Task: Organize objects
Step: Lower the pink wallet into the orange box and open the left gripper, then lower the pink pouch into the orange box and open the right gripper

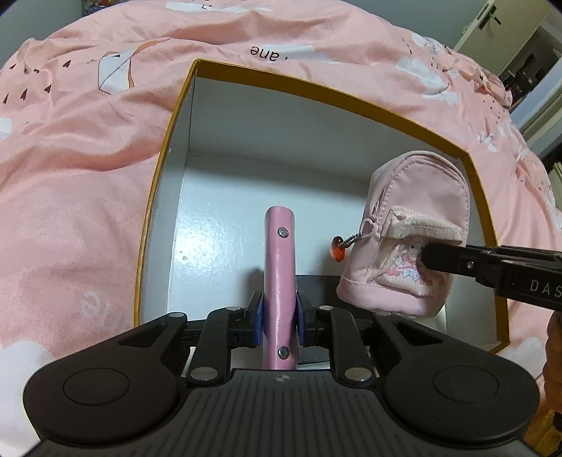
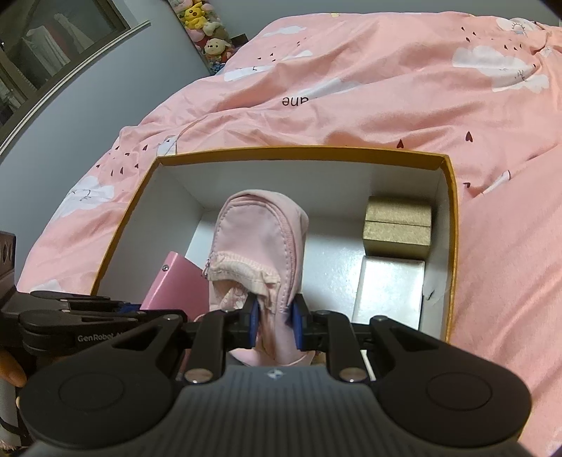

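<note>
An open box with yellow rim (image 1: pixel 165 147) and white inside lies on the bed; it also shows in the right wrist view (image 2: pixel 453 225). My left gripper (image 1: pixel 279 316) is shut on a pink notebook (image 1: pixel 280 281) held on edge over the box floor; the notebook also shows in the right wrist view (image 2: pixel 175 284). My right gripper (image 2: pixel 274 323) is shut on a small pink backpack pouch (image 2: pixel 260 232) inside the box. In the left wrist view the pouch (image 1: pixel 414 218) sits at the right, with the right gripper's fingers (image 1: pixel 456 260) on its pocket.
A gold box (image 2: pixel 398 226) and a white box (image 2: pixel 390 291) lie at the right side of the big box. A pink printed bedsheet (image 1: pixel 87 175) surrounds it. Plush toys (image 2: pixel 207 24) and a shelf stand far behind.
</note>
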